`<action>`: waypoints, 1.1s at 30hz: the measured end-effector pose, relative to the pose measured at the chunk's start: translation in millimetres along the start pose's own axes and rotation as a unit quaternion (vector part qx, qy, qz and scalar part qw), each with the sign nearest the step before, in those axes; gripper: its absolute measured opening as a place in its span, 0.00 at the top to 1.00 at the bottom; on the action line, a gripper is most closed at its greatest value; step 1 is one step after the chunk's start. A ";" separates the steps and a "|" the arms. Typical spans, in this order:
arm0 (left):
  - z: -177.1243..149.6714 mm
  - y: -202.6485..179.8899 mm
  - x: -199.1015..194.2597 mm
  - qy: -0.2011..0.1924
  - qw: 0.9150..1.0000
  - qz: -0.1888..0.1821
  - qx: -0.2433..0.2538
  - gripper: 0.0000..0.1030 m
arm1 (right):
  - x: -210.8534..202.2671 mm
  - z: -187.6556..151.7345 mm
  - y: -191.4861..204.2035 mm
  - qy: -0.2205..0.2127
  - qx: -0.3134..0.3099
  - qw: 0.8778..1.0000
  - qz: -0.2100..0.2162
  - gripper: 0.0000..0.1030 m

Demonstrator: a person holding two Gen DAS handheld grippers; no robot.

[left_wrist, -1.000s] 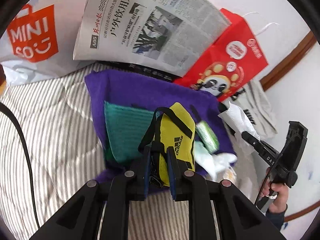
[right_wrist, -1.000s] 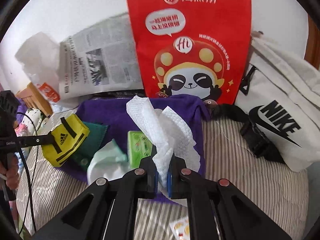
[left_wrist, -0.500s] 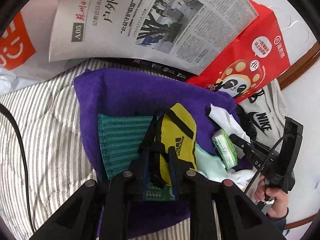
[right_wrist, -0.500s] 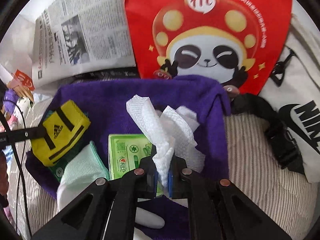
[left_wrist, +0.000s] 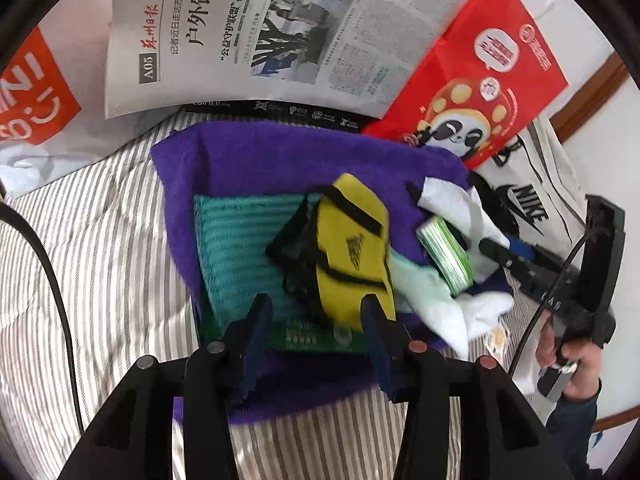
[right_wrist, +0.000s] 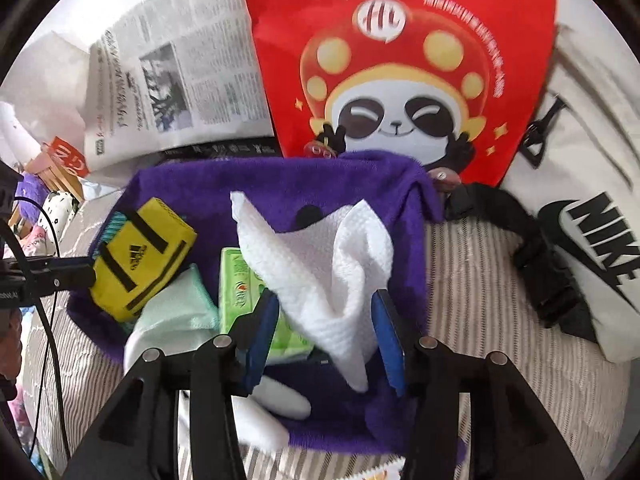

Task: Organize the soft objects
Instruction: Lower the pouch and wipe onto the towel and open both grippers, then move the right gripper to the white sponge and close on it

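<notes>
A purple towel lies spread on the striped bed; it also shows in the right wrist view. On it lie a teal cloth, a yellow Adidas pouch, a green tissue pack, a mint cloth and a white paper towel. My left gripper is open, its fingers either side of the pouch's near end. My right gripper is open around the paper towel, which rests loose on the pile.
A newspaper, a red panda bag, a white Nike bag and a Miniso bag stand along the wall behind the towel. A black cable crosses the striped bedding at left.
Both grippers have moved forward over the purple towel and opened. The yellow pouch and the white paper towel have been let go onto the pile.
</notes>
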State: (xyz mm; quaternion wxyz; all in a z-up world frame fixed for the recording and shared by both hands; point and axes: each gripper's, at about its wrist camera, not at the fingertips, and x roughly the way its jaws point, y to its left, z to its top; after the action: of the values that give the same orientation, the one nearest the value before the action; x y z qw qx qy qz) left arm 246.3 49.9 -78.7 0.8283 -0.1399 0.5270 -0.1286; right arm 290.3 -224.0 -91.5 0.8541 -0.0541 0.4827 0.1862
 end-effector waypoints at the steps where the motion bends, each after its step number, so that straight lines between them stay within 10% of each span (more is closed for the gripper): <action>1: -3.3 -2.7 -3.8 0.000 1.000 -0.004 0.002 0.57 | -6.6 -0.1 -0.1 -0.005 -0.003 1.000 -0.001 0.54; 16: -27.7 -70.5 17.9 0.033 0.997 -0.029 0.056 0.57 | -96.0 -65.6 -45.2 -0.046 0.016 0.998 -0.036 0.54; 27: -12.2 -95.0 61.4 0.036 0.998 -0.046 0.037 0.57 | -112.8 -154.5 -92.2 0.011 0.063 0.997 -0.042 0.53; 33: 2.5 -104.8 78.2 0.030 0.996 -0.083 0.011 0.57 | -121.7 -185.6 -99.7 0.011 0.097 0.995 -0.028 0.38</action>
State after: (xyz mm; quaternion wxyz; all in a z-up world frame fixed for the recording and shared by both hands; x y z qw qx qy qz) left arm 273.8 -75.3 -104.6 0.8002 -0.1696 0.5368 -0.2067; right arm 121.3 -399.0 -95.4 0.8547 0.0133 0.5063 0.1141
